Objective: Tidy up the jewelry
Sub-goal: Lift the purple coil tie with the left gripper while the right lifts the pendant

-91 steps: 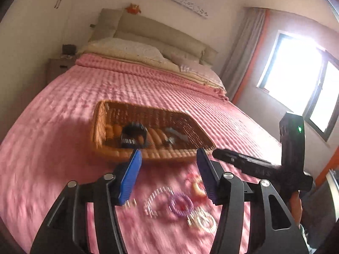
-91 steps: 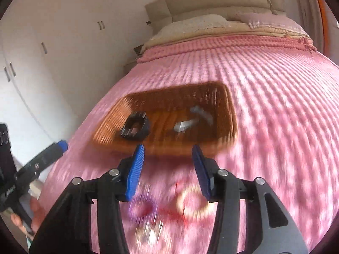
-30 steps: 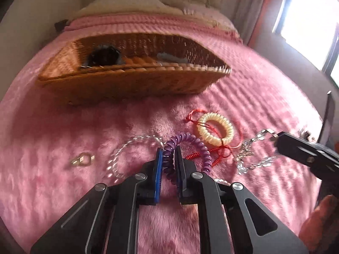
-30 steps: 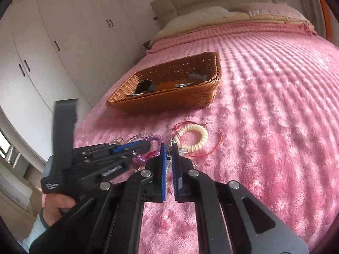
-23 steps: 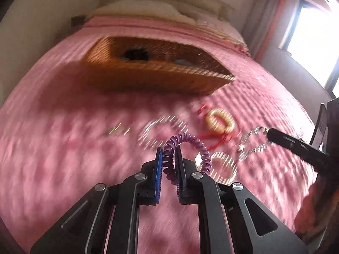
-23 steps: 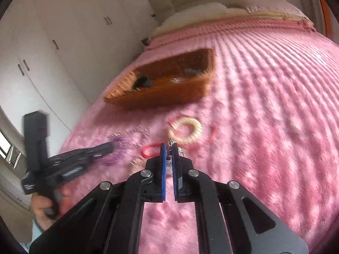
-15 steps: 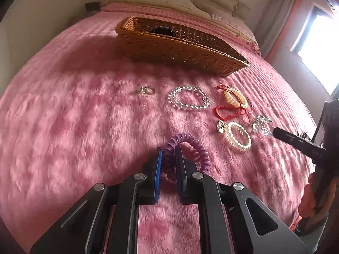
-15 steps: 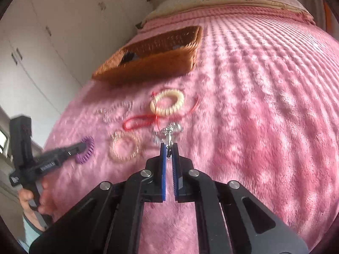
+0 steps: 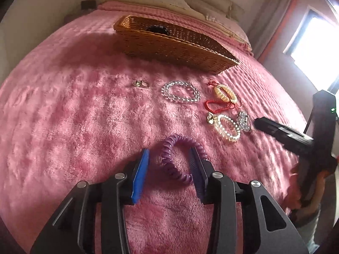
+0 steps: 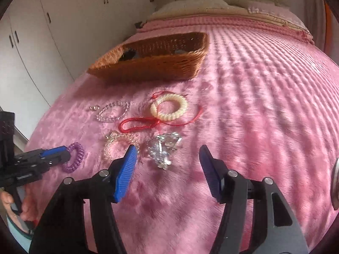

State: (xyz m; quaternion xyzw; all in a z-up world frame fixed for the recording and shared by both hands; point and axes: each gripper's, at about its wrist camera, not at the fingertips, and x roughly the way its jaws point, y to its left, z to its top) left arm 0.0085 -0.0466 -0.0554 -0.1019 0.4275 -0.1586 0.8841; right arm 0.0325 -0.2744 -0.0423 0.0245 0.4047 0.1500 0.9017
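Right gripper [image 10: 167,165] low over the pink bedspread [image 10: 264,97], jaws opening, a crumpled silver chain piece [image 10: 164,149] lying on the fabric just ahead between the blue pads [image 10: 125,173] and untouched by either. Beyond it: red cord [image 10: 137,124], cream coil bracelet [image 10: 169,107], clear bead bracelet [image 10: 113,111], a pale bead bracelet [image 10: 114,145] (partly behind the left pad), then the wicker basket [image 10: 152,63] with dark items inside. At far left the left gripper [image 10: 63,155], jaws parting, sits at a purple coil bracelet [image 10: 75,157] resting on the bedspread.

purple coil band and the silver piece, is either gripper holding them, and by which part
Neither is held. The left gripper is opening around the purple coil band; the right gripper is opening above the silver piece.
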